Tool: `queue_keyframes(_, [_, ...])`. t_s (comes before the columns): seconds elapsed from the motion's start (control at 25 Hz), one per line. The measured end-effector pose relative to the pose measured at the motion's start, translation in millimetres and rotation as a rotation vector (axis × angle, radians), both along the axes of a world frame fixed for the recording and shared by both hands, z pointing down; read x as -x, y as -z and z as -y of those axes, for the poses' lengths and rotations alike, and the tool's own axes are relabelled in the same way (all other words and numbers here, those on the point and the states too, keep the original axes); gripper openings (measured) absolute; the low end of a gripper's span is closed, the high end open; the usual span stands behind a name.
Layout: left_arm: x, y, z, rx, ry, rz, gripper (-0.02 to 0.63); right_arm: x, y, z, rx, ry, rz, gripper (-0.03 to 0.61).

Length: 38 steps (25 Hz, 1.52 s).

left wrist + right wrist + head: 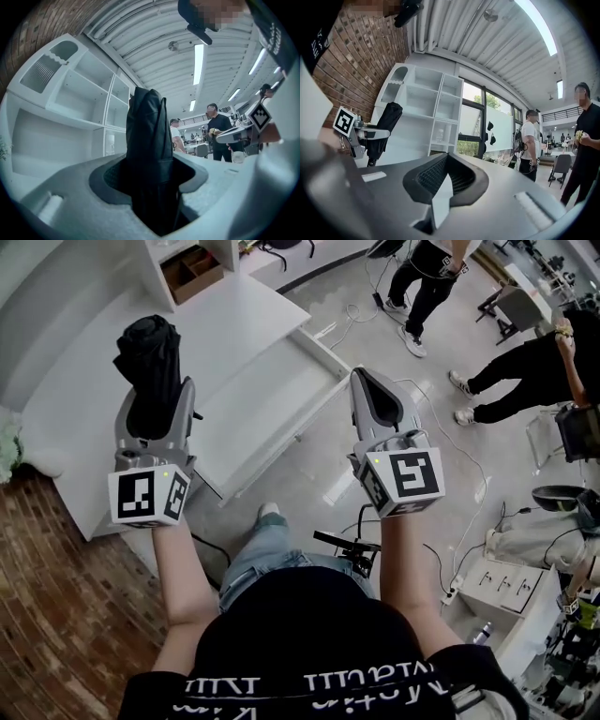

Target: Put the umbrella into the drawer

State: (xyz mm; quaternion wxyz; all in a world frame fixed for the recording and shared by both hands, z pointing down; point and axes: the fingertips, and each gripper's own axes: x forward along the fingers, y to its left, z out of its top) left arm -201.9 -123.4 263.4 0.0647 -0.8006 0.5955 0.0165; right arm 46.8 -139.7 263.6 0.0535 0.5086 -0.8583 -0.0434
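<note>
My left gripper [155, 404] is shut on a black folded umbrella [150, 362], which stands upright between its jaws over the white cabinet top [84, 418]. In the left gripper view the umbrella [147, 140] fills the gap between the jaws. The white drawer [267, 418] stands pulled open between the two grippers, and nothing shows inside it. To the right of the drawer, over the floor, my right gripper [367, 381] is shut with nothing in it. From the right gripper view the jaws [447, 161] meet at their tips, and the left gripper [365, 133] with the umbrella [384, 124] shows at left.
White shelves [422, 98] stand against a brick wall behind the cabinet. A cardboard box [192, 270] sits in a shelf at the top. Two people [427, 282] stand on the floor at the upper right. Cables and a power strip [450, 594] lie on the floor at right.
</note>
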Motion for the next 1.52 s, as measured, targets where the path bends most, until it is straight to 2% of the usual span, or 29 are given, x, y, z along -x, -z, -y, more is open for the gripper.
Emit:
queue_keyframes(0.32, [16,-6,51,0.01,-0.046,-0.01,0.241,18,-4,38,0.029,-0.038,-0.031,0.009])
queue_keyframes(0.88, [-8,-32,102,0.07,-0.092,-0.007,0.241,6,-17,90,0.036,-0.048,-0.034,0.009])
queue_keyframes(1.2, [-39,-63,143,0.15,-0.1,0.025,0.241,-15,-32,132,0.063,-0.036,-0.022,0.009])
queue_keyframes(1.52, [-63,-121,165,0.3,-0.126,0.042,0.241,-24,-64,159,0.132,-0.029,-0.013,0.009])
